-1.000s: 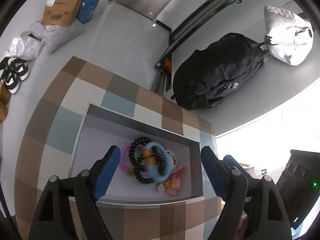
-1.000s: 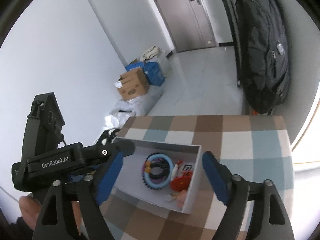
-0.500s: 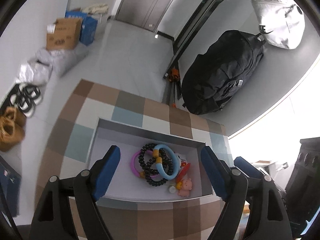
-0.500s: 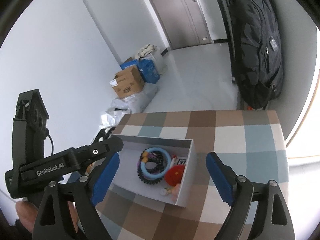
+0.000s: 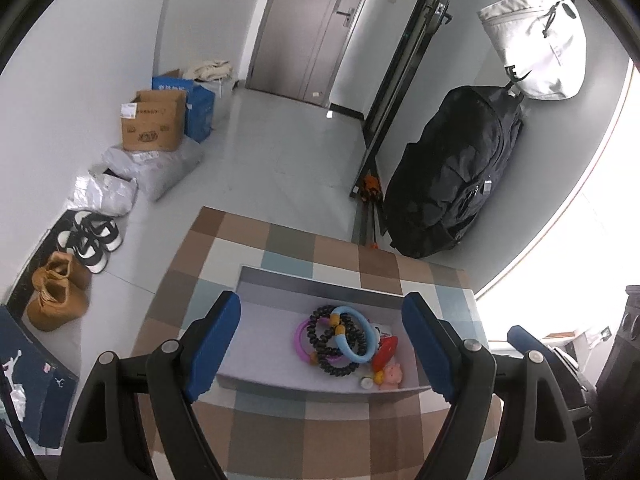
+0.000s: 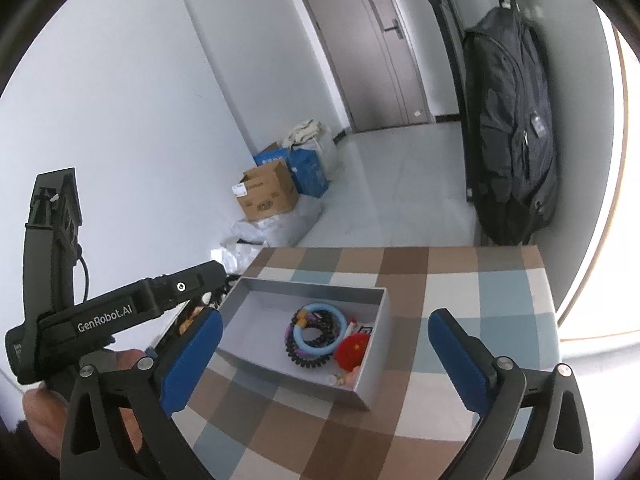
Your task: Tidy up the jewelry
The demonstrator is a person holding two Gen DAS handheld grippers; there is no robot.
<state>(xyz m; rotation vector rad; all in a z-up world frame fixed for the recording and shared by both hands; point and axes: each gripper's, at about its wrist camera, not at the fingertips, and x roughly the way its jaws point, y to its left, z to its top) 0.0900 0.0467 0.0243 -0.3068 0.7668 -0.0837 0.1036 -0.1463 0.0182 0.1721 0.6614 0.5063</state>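
Observation:
A shallow grey box (image 5: 320, 284) (image 6: 256, 344) stands on a checked tablecloth (image 5: 280, 432) (image 6: 460, 292). In its right part lie a light blue ring (image 5: 357, 334) (image 6: 320, 330), a black bead bracelet (image 5: 320, 334) (image 6: 304, 358), a pink ring (image 5: 299, 340), a red round piece (image 6: 352, 352) and a small pink figure (image 5: 391, 376). My left gripper (image 5: 322, 344) is open and empty, held above the box's near side. My right gripper (image 6: 324, 364) is open and empty, held above the box from the right. The left gripper's body (image 6: 108, 312) shows in the right wrist view.
The table's far edge (image 5: 320, 234) drops to a grey floor. A black backpack (image 5: 452, 176) and a white bag (image 5: 536, 44) hang on the right wall. Cardboard boxes (image 5: 154, 124), plastic bags and shoes (image 5: 88, 240) line the left wall.
Both grippers have drawn back and up from the box, staying open. The box and its jewelry look smaller and have not moved.

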